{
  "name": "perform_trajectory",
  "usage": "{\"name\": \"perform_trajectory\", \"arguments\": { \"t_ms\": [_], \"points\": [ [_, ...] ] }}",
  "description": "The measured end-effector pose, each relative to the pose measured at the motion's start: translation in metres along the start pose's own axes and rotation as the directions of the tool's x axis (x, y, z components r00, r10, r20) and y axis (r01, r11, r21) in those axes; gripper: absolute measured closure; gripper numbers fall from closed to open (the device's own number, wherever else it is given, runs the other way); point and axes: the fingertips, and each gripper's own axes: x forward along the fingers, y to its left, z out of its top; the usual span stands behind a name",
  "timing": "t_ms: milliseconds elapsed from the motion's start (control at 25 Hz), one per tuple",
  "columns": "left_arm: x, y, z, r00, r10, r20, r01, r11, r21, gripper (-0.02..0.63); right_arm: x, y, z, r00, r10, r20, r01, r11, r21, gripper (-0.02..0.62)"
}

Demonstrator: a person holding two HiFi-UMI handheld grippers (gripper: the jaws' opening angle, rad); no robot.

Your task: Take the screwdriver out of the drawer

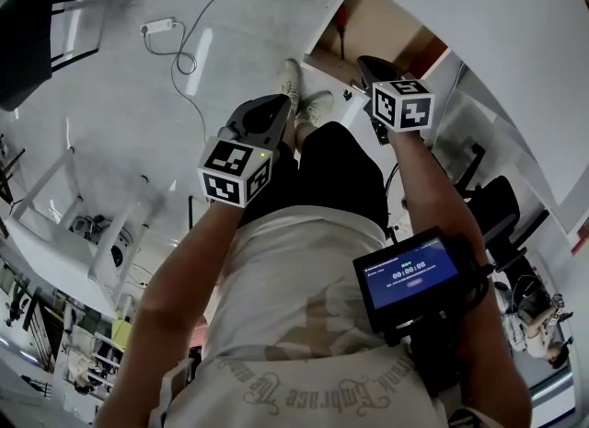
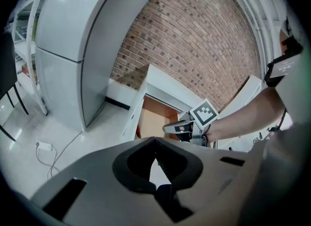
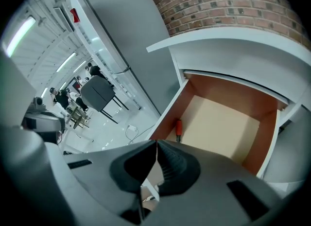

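We hold both forearms out, tilted down: left tool (image 1: 272, 111) at 11 o'clock, right tool (image 1: 368, 65) at 1 o'clock, both closed on nothing. The screwdriver (image 3: 179, 128) lies against the open drawer's (image 3: 265, 140) left wall, open drawer floor at its 3 o'clock.

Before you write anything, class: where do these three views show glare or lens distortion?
Head view: glare streaks the floor. Left gripper view: the brick wall bows and the corners are black. Right gripper view: the drawer edges curve, yet the screwdriver is sharp.
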Motion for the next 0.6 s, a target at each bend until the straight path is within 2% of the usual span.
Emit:
{"name": "perform_trajectory", "arguments": {
  "t_ms": [320,400,600],
  "points": [
    [0.011,0.008,-0.018,1.0,0.013,0.001,-0.013,0.999,-0.05,0.586,0.034,-0.017,0.0,1.0,-0.003,-0.008,0.003,1.0,0.004,0.562],
    [0.011,0.008,-0.022,1.0,0.019,0.004,-0.019,0.998,-0.061,0.586,0.039,-0.019,-0.002,1.0,-0.001,-0.025,0.002,1.0,0.01,0.451],
    [0.009,0.021,-0.031,0.999,0.042,0.019,-0.04,0.994,-0.098,0.586,0.059,-0.023,-0.005,0.999,-0.01,-0.053,0.01,1.0,0.003,0.422]
  ]
}}
